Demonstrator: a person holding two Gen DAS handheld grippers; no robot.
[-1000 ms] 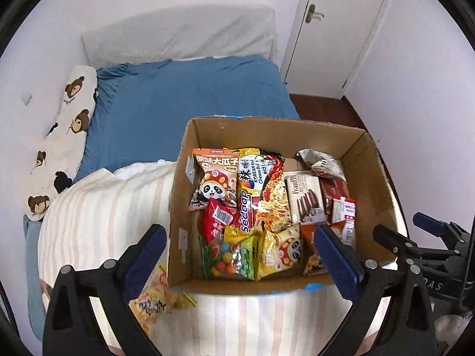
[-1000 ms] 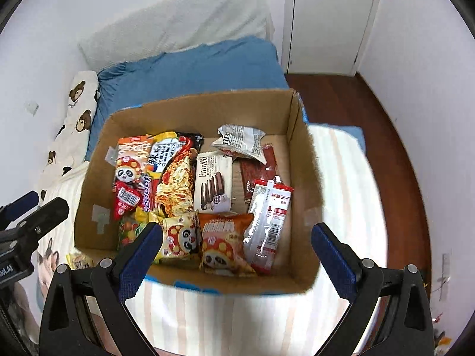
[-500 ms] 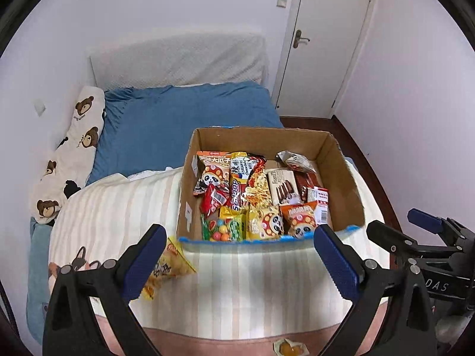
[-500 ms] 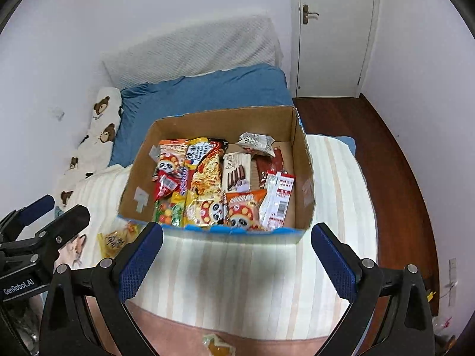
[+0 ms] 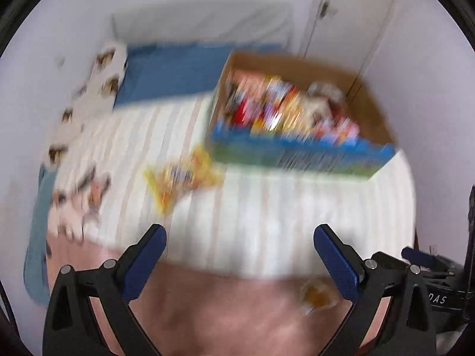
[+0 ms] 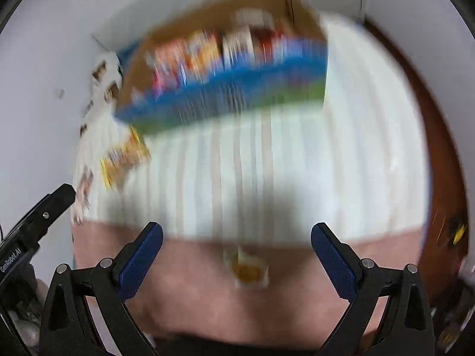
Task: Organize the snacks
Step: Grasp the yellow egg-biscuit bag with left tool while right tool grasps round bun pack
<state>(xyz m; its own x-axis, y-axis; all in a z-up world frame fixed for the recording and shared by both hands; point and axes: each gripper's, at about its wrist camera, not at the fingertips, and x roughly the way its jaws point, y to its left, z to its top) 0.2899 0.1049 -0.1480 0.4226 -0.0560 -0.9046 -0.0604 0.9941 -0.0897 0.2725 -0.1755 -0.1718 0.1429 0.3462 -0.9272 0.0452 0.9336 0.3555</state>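
We find both views heavily blurred, so fine detail is unreadable. The bed point(image 5: 267, 222) fills most of each view, covered by a pale striped blanket point(image 6: 267, 163) with a pink band along its near edge. A blue sheet point(image 5: 178, 71) shows at 11 o'clock in the left wrist view, and a bear-print pillow point(image 5: 98, 83) lies along the wall at 10 o'clock.

The box point(image 5: 297, 157), cardboard with a blue and green front face, sits on the blanket at 1 o'clock in the left view and at 12 o'clock in the right view point(image 6: 225, 95). It is packed with snacks point(image 5: 285, 109); we cannot read the individual packets.

A yellow packet point(image 5: 181, 178) lies on the blanket just beside the box's left front corner, outside it, at 11 o'clock in the left view and 10 o'clock in the right view point(image 6: 124, 157). A small packet point(image 6: 248, 268) with an orange centre lies on the pink band, at 6 o'clock in the right view, between the right claw's fingers but not touched by them.

The left claw point(image 5: 239, 261) is spread wide and carries nothing. The right claw point(image 6: 237, 259) is likewise spread wide and empty. Each claw hangs over the bed's near edge, well apart from the box.
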